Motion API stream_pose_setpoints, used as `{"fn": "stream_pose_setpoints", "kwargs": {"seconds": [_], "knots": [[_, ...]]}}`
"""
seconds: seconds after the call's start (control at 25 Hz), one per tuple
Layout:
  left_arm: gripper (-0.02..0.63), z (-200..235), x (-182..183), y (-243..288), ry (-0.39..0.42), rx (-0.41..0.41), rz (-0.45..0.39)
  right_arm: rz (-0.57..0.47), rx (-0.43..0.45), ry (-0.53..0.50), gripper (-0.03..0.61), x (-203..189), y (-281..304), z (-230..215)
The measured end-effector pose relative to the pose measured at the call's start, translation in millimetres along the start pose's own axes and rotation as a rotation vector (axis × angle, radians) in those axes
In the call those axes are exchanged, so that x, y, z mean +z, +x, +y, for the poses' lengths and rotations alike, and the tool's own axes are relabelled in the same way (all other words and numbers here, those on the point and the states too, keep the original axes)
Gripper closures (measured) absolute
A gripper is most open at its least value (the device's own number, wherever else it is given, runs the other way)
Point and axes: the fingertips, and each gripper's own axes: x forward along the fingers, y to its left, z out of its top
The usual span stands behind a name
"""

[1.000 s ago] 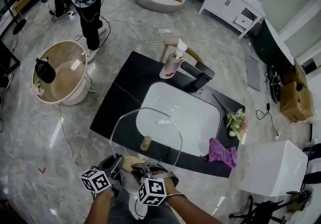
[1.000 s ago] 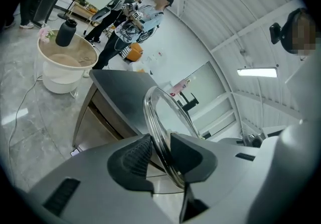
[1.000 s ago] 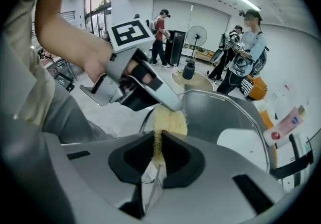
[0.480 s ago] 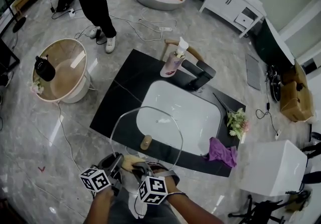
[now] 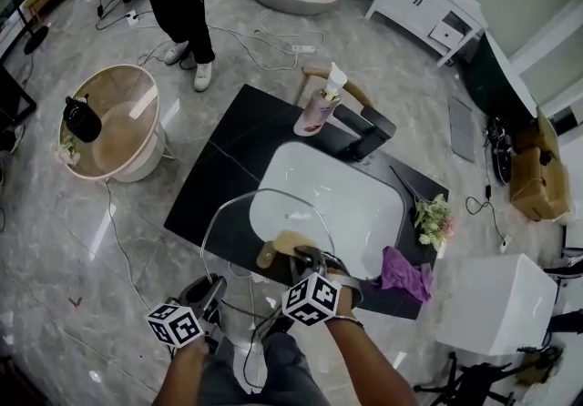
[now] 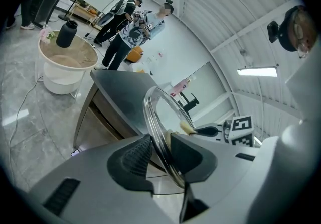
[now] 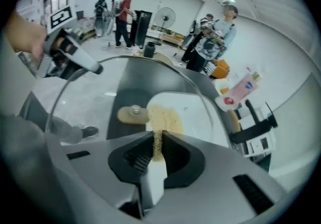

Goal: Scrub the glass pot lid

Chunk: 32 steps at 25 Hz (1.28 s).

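Your left claw (image 6: 160, 150) pinches the rim of the glass pot lid (image 6: 161, 115), one pad on each face. The lid stands on edge, rising up and away from its tips. Your right claw (image 7: 155, 153) is clamped on a tan sponge (image 7: 163, 116). The sponge sticks out ahead of its tips and lies against the glass, just right of the lid's wooden knob (image 7: 131, 113). Beyond the right claw, past the glass, sits the white sink (image 5: 346, 204), and a purple cloth (image 5: 404, 275) lies on the counter to that claw's right.
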Motion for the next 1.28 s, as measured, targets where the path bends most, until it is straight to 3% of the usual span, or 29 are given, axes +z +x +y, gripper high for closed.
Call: {"fn": "stream_pose_setpoints", "kwargs": {"seconds": [0.08, 0.16, 0.52, 0.64, 0.88, 1.28], "knots": [[0.489, -1.2, 0.2, 0.2, 0.000, -0.001, -0.005, 0.018, -0.079, 0.074, 0.537, -9.7, 0.3, -33.3], [0.489, -2.5, 0.3, 0.3, 0.001, -0.002, -0.006, 0.018, -0.100, 0.107, 0.537, -12.4, -0.3, -47.0], [0.491, -3.2, 1.6, 0.2, -0.008, -0.003, -0.013, 0.021, -0.103, 0.103, 0.537, -7.9, 1.0, -31.2], [0.494, -3.3, 1.3, -0.4, -0.018, -0.004, -0.018, -0.006, -0.030, 0.069, 0.537, 10.2, 3.5, 4.1], [0.495, -1.7, -0.2, 0.7, -0.045, -0.009, -0.026, -0.192, 0.285, -0.041, 0.537, 80.1, -11.9, 116.4], [0.505, -0.1, 4.1, 0.8, -0.070, -0.015, -0.043, -0.204, 0.340, -0.064, 0.537, 95.5, -14.3, 130.1]]}}
